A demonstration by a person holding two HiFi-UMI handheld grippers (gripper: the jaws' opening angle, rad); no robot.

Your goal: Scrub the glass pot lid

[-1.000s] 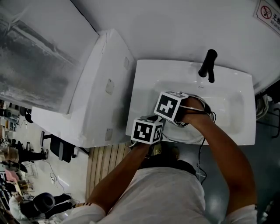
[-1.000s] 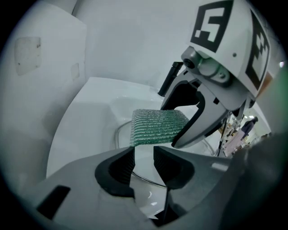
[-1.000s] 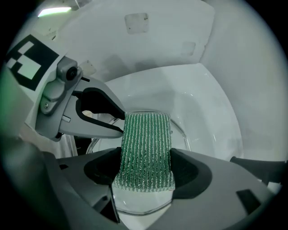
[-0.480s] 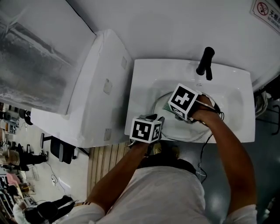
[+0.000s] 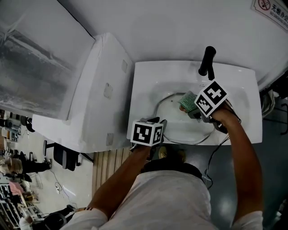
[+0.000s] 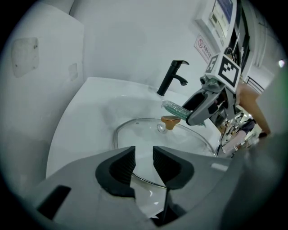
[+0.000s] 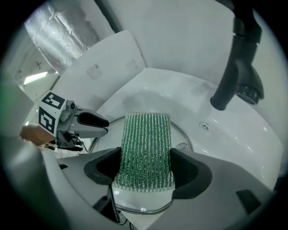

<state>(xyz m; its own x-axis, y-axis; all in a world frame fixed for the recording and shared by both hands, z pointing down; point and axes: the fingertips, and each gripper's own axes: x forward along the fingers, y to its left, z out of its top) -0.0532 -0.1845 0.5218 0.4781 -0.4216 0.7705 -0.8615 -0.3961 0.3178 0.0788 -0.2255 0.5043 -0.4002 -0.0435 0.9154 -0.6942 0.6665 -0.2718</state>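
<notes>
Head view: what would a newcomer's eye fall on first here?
The green scrubbing pad, clamped in the right gripper, stands out against the white sink. Below it the glass pot lid lies in the basin, and the black faucet rises at the sink's far edge.

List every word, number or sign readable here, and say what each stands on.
Wall sign: a red prohibition circle; its print is too small to read.
Wall poster: blurred, unreadable.
Marker cubes: black-and-white square patterns only, no words.
</notes>
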